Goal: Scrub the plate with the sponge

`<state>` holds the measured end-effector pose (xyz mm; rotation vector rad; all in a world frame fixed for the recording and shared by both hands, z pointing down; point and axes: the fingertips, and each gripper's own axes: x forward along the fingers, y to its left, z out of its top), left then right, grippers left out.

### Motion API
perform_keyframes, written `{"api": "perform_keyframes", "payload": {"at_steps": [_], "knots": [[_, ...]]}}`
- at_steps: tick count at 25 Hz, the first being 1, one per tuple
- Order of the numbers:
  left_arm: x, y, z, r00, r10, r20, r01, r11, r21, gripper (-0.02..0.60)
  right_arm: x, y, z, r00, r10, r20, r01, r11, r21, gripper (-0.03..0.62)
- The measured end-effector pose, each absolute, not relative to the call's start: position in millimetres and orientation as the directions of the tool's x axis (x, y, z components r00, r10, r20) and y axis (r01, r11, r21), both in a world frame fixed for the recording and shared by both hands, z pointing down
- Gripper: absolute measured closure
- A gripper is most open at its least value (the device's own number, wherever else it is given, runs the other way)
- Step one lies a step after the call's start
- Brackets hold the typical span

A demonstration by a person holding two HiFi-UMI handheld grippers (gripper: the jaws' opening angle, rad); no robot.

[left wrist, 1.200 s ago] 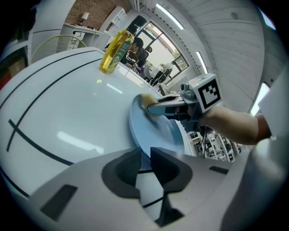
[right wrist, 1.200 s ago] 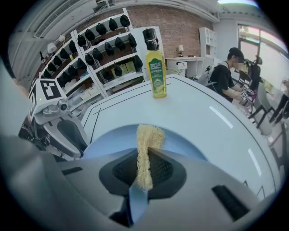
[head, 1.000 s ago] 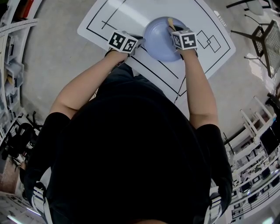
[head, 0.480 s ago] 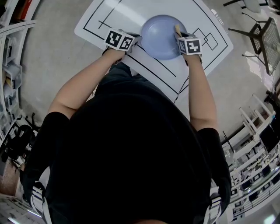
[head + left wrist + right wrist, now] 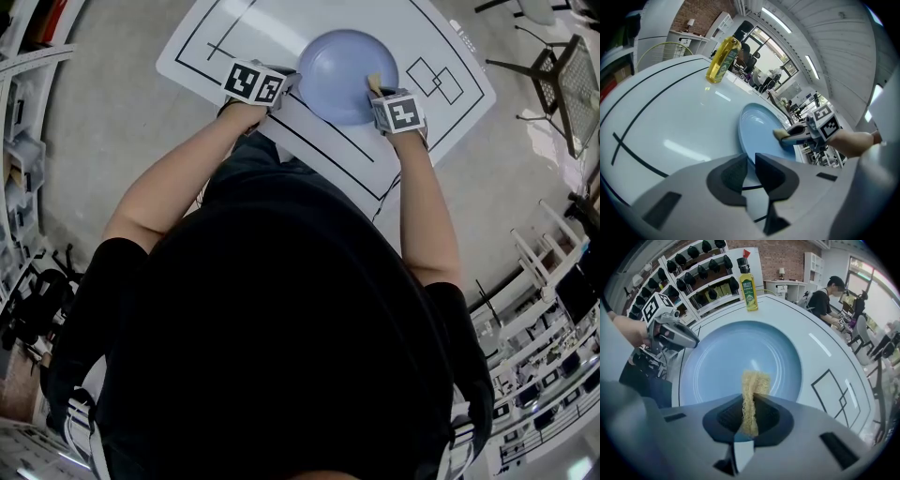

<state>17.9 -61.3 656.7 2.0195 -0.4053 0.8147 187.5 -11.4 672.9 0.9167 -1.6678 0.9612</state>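
A light blue plate (image 5: pixel 337 61) lies on the white mat with black lines (image 5: pixel 427 37). My left gripper (image 5: pixel 281 89) is shut on the plate's left rim; in the left gripper view the rim of the plate (image 5: pixel 757 124) runs into the narrow gap of that gripper (image 5: pixel 751 159). My right gripper (image 5: pixel 751 404) is shut on a yellow sponge (image 5: pixel 753 380), whose end presses on the near right part of the plate (image 5: pixel 736 352). The head view shows the sponge (image 5: pixel 374 84) just ahead of the right gripper (image 5: pixel 380 94).
A yellow bottle (image 5: pixel 749 284) stands at the far side of the table, also visible as the bottle (image 5: pixel 723 60) in the left gripper view. Shelving (image 5: pixel 701 268) lines the back wall. A seated person (image 5: pixel 824 301) is beyond the table. Chairs (image 5: pixel 562 75) stand to the right.
The right gripper has drawn the sponge along the plate's right side, from its far rim toward me. The left gripper has kept its hold on the rim.
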Motion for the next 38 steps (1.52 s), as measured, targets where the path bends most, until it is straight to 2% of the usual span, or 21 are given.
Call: {"api": "perform_keyframes", "payload": {"at_steps": [18,32,38], "knots": [[22.7,-75.1,657.3,0.732,-0.026,0.681,-0.585,-0.536,0.608,0.531,109.7,27.4,674.7,-0.439,0.008,0.898,-0.818,0.41,-0.403,0.557],[24.4,-79.0,657.1,0.733,-0.016,0.68,-0.577,-0.544,0.609,0.535,49.0,-1.5,676.6,-0.522,0.023,0.853,-0.748,0.469,-0.47,0.557],[24.0,-77.7,655.8,0.737,-0.013,0.676,-0.573,-0.544,0.614,0.538,38.7,-20.7,676.8,-0.565,-0.013,0.825,-0.753,0.418,-0.508,0.557]]}}
